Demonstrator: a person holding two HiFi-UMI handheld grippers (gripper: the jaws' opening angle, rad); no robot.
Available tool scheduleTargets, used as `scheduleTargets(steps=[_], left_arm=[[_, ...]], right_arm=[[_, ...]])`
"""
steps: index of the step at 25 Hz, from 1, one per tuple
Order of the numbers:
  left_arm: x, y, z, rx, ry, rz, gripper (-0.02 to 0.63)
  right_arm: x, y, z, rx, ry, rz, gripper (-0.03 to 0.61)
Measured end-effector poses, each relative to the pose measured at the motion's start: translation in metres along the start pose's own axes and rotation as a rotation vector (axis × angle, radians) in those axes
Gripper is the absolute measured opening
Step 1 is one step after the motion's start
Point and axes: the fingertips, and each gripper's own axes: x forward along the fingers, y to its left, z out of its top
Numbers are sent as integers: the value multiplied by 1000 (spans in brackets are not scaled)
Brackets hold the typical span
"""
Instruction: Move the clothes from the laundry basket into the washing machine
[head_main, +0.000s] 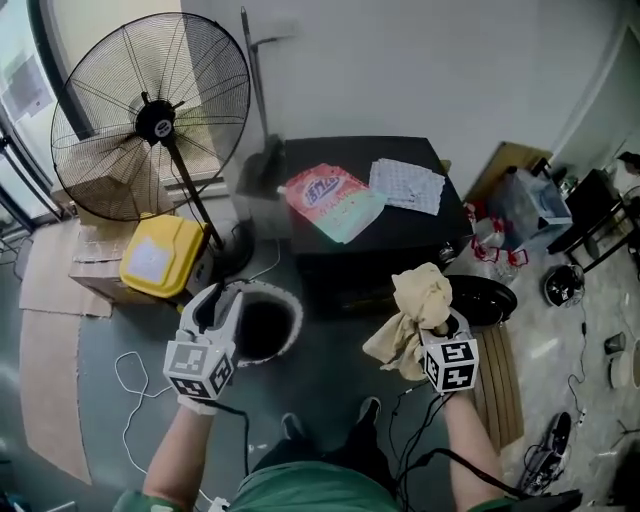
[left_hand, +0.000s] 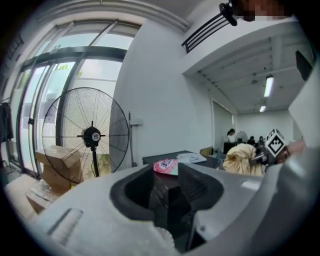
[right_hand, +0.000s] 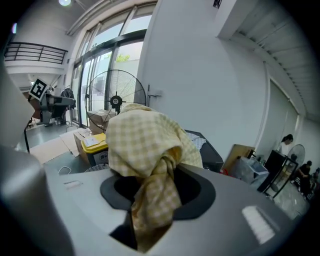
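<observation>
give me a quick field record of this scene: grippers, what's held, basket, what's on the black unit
left gripper: open, empty
right gripper: shut on yellow checked cloth
round basket: on the floor beside the left gripper; inside too dark to read
black unit: pink detergent pouch and printed sheet lie on top
fan: standing at left, behind the yellow-lidded bin

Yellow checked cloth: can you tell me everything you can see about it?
The yellow checked cloth is pale yellow with a fine cream check and looks like soft, thin woven fabric. It is crumpled into a loose bunch. One twisted part runs down between the jaws of the right gripper, which is shut on it. The bunch puffs out above the jaws and a flap droops beside them. It is up in the air, and only the gripper touches it.
</observation>
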Motion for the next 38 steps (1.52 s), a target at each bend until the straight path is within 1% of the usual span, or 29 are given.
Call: scheduleTargets(steps=[4,8,12,17,20,23,27,32,35,38], left_arm=[[23,-34,-9,1,33,24,150],[42,-63,-18,-3,63,64,150],[60,-88,-20,-5,73,113,150],[78,-106,-30,10,68,162,150],[92,-111,-42,15,70,173,150],[102,-112,-56,10,79,165,150],[120,-108,-76,-5,101,125,150],[127,-102,-108,-26,122,79,150],[133,-96,-127,-16,128,82,150],[136,-90,-141,-12,117,107,150]], right_arm=[[11,-32,-25,33,12,31,158],[22,-59,-45,57,25,84,158],[34,-82,-54,39,13,134,158],[57,-98,-65,22,-36,181,158],[75,-101,-76,19,-55,191,158],[87,-101,-88,27,-53,186,158],[102,-103,-98,71,-47,157,158],[121,-99,-113,101,-42,122,158],[133,-95,-124,106,-52,115,158],[145,-87,-137,107,-63,140,158]])
